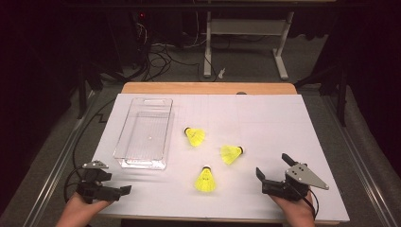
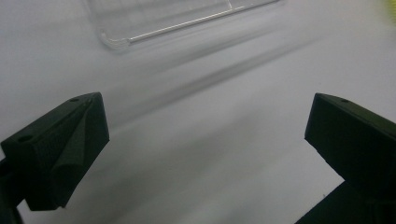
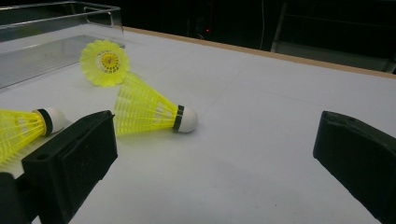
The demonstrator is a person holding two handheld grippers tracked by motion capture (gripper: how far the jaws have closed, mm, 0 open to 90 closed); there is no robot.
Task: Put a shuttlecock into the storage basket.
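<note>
Nearest to me, my left gripper [image 1: 106, 187] rests at the near left corner of the white table [image 1: 274, 118] and my right gripper [image 1: 276, 171] at the near right; both have their jaws wide apart and hold nothing. Between them lies the nearest shuttlecock [image 1: 205, 179], with nothing blocking it. Beyond it lie the middle shuttlecock [image 1: 231, 153] and the far shuttlecock [image 1: 195, 136], well apart. The clear tray [image 1: 124, 135] stands further left. The right gripper view shows the middle shuttlecock's white cork [image 3: 187, 119]; the left gripper view shows the tray corner [image 2: 114, 41].
</note>
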